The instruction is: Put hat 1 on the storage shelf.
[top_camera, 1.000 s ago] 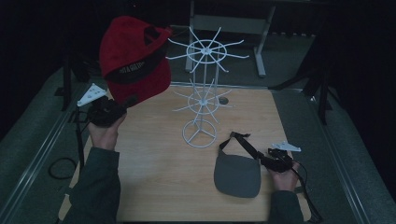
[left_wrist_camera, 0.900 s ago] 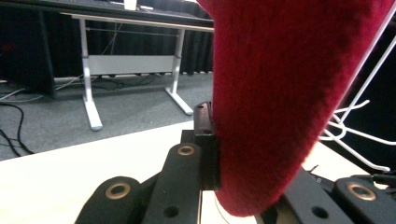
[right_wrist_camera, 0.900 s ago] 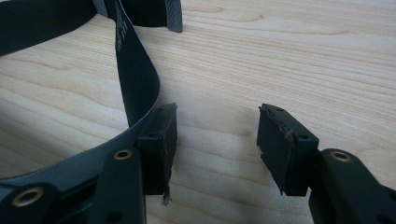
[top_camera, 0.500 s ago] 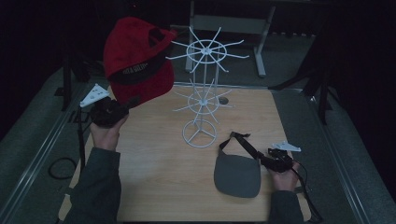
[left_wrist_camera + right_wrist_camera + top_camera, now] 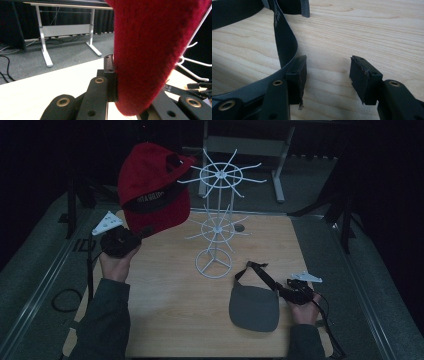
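Left gripper (image 5: 120, 242) fingers are clenched on the brim of the red cap (image 5: 152, 187), held up off the worktop (image 5: 170, 320) just left of the white wire rack (image 5: 216, 220); the left gripper view shows the red fabric (image 5: 150, 50) pinched between the fingers. Right gripper (image 5: 328, 75) fingers are released, nothing between them, with the black strap (image 5: 284, 40) against the outside of one finger, a detail too small in the high view. Count: one red cap, one grey visor (image 5: 255, 306), one rack, two grippers.

Cap (image 5: 152, 190) left of rack (image 5: 216, 227); visor (image 5: 254, 307) before rack, on table (image 5: 170, 295)
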Tool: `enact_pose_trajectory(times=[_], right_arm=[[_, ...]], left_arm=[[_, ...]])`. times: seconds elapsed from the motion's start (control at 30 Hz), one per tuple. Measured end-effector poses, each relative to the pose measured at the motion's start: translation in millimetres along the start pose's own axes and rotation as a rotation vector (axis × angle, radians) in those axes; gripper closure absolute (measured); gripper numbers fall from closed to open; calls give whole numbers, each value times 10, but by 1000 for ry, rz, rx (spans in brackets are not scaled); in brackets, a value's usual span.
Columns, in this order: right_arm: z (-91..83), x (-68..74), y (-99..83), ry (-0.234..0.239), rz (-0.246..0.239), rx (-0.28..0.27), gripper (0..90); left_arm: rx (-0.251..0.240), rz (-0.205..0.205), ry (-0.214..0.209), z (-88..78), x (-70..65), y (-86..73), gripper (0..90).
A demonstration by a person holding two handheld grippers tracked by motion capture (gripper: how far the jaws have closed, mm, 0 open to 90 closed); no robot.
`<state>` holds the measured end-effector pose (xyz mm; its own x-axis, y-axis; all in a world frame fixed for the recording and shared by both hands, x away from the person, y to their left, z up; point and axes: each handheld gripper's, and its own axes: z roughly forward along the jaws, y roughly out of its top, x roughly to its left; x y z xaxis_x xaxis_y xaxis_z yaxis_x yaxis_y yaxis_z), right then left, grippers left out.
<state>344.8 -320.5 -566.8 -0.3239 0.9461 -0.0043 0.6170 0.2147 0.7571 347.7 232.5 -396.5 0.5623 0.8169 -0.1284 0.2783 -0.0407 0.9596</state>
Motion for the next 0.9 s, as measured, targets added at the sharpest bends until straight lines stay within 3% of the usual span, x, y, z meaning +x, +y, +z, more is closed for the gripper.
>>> enact_pose_trajectory(times=[0.9], right_arm=[[0, -3, 0, 1, -4, 0, 475]], left_arm=[[49, 35, 3, 70, 6, -62, 858]])
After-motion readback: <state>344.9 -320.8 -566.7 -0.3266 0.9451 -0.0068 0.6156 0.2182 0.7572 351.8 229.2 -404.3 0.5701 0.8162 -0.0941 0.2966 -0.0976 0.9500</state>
